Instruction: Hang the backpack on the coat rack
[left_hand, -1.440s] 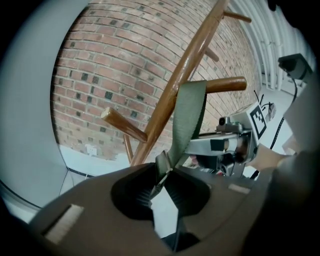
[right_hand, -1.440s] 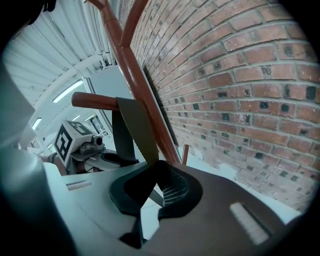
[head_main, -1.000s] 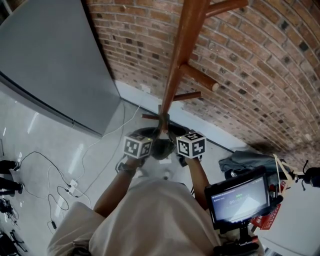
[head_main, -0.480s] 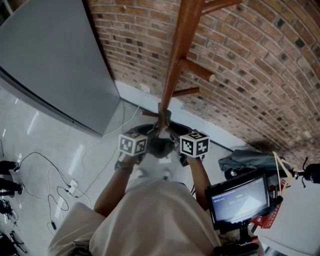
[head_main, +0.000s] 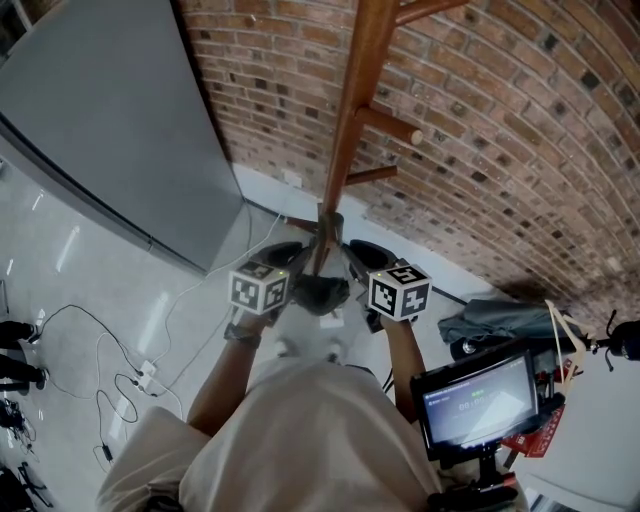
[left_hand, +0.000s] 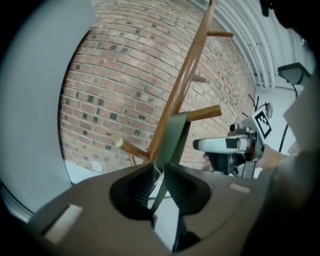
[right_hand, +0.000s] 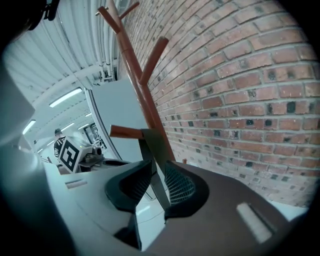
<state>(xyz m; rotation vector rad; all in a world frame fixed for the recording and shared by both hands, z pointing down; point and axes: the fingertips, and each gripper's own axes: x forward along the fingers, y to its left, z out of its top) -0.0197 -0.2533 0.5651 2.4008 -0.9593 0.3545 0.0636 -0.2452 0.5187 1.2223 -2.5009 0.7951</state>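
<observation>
Partway through, by the look of things. Holds the backpack (head_main: 320, 293) off the floor (head_main: 90, 290), close in front of the coat rack (head_main: 352, 120), low against its pole (head_main: 343, 160) and between the two marker cubes (head_main: 260, 288). Carries it by a strap loop (left_hand: 176, 131), pinched at one end in the left gripper (left_hand: 159, 181) and at the other in the right gripper (right_hand: 158, 176). Fingers (left_hand: 178, 184) of both closing, with the strap threaded straight through each narrow gap and pressed there. Reaches with the top of the loop up to a low peg (right_hand: 125, 132) at the pole, overlapping its root in both gripper views; hooked over that peg or only laid against it, cannot tell. Done so far, judging from this: picked up, brought to the rack, raised to peg level. Left to do, probably: settle the loop over a peg, let the weight down onto it, open both grippers, draw back.

Against the head view of a second ago: both marker cubes higher in the picture and a little farther apart, backpack lifted along with them, top of the loop higher up the pole. Same brick wall (head_main: 500, 130), same grey panel (head_main: 100, 130), same cables (head_main: 120, 370) on the floor, all unmoved
</observation>
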